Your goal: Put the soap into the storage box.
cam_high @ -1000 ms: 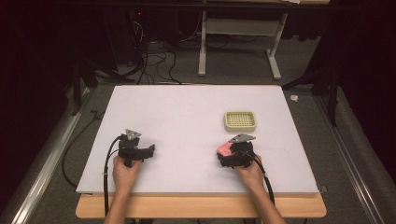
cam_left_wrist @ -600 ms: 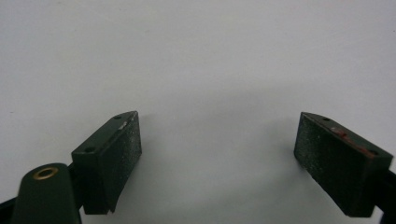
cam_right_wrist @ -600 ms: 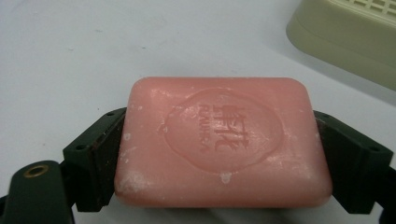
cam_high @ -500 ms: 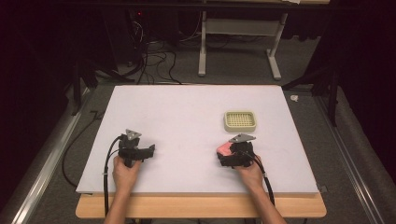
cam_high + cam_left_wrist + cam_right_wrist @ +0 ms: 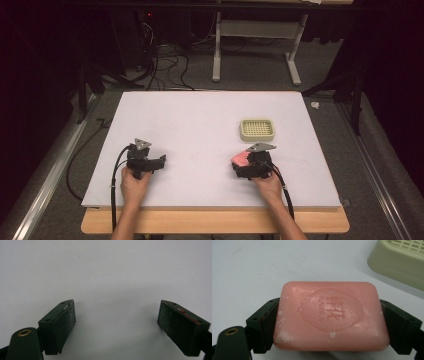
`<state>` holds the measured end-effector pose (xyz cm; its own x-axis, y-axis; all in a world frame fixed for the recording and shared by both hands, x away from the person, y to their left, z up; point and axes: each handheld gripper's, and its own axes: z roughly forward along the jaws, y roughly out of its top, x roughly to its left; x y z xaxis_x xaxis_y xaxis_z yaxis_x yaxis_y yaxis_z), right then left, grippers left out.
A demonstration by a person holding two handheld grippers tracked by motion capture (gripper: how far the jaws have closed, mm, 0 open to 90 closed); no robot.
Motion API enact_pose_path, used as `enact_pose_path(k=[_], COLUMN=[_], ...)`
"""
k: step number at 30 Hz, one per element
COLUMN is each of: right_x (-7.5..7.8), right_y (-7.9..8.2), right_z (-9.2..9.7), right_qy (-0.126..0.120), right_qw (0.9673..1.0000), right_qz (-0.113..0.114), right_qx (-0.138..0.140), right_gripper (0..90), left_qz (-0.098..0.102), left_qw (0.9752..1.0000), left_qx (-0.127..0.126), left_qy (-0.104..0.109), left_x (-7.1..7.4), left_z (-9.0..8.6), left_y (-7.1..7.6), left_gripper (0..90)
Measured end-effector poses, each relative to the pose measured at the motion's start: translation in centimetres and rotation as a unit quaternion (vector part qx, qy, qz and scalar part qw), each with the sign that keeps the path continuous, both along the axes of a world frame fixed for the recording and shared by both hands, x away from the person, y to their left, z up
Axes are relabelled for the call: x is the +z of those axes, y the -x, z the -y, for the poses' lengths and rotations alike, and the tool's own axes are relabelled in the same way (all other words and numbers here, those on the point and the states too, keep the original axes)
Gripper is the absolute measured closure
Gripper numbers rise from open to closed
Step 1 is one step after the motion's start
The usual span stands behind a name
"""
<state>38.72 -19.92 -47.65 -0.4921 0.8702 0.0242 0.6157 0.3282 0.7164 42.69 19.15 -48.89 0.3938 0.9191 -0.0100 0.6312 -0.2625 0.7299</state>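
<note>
A pink bar of soap (image 5: pixel 329 315) with an embossed stamp sits between the two black jaws of my right gripper (image 5: pixel 329 332), which press on its two ends. From above, the right gripper (image 5: pixel 246 161) rests low at the table's front right with the pink soap (image 5: pixel 240 158) at its tip. A cream soap dish (image 5: pixel 257 129) with a grid top stands just beyond it, and the dish (image 5: pixel 399 260) fills the upper right corner of the right gripper view. My left gripper (image 5: pixel 159 162) is at the front left, and its jaws (image 5: pixel 117 325) stand wide apart over bare white table.
The white table top (image 5: pixel 200 125) lies on a wooden bench whose front edge is near the person's forearms. Cables trail from both grippers off the front. Beyond the table are dark floor, cables and a desk frame (image 5: pixel 255 45).
</note>
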Motion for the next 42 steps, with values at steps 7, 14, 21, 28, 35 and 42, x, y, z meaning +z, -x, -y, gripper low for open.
enact_pose_path(k=[7,14,21,28,35,42], right_x=[1.1,2.2,2.7,2.8,3.5,4.0], right_y=[0.4,0.7,0.8,0.7,0.6,0.5], right_z=[0.8,1.7,2.2,2.6,3.3,3.9], right_qy=[-0.016,-0.024,-0.029,-0.032,-0.037,-0.04], right_qw=[0.9998,0.9996,0.9994,0.9994,0.9991,0.9989], right_qz=[0.008,0.015,0.015,0.012,0.014,0.018], right_qx=[-0.005,-0.009,-0.01,-0.012,-0.015,-0.019], right_gripper=[13.8,13.8,13.8,13.8,13.8,13.8], left_qz=[0.0,0.0,0.0,0.0,-0.001,-0.001], left_qw=[1.0,1.0,1.0,1.0,1.0,1.0], left_qx=[0.0,0.0,0.0,0.0,-0.001,-0.001], left_qy=[0.0,0.0,0.0,0.0,-0.001,-0.001], left_x=[0.0,0.0,0.0,0.0,0.0,0.0], left_z=[0.0,0.0,0.0,0.0,0.0,0.0], left_y=[0.0,0.0,0.0,0.0,0.0,0.0], left_gripper=[15.3,15.3,15.3,15.3,15.3,15.3])
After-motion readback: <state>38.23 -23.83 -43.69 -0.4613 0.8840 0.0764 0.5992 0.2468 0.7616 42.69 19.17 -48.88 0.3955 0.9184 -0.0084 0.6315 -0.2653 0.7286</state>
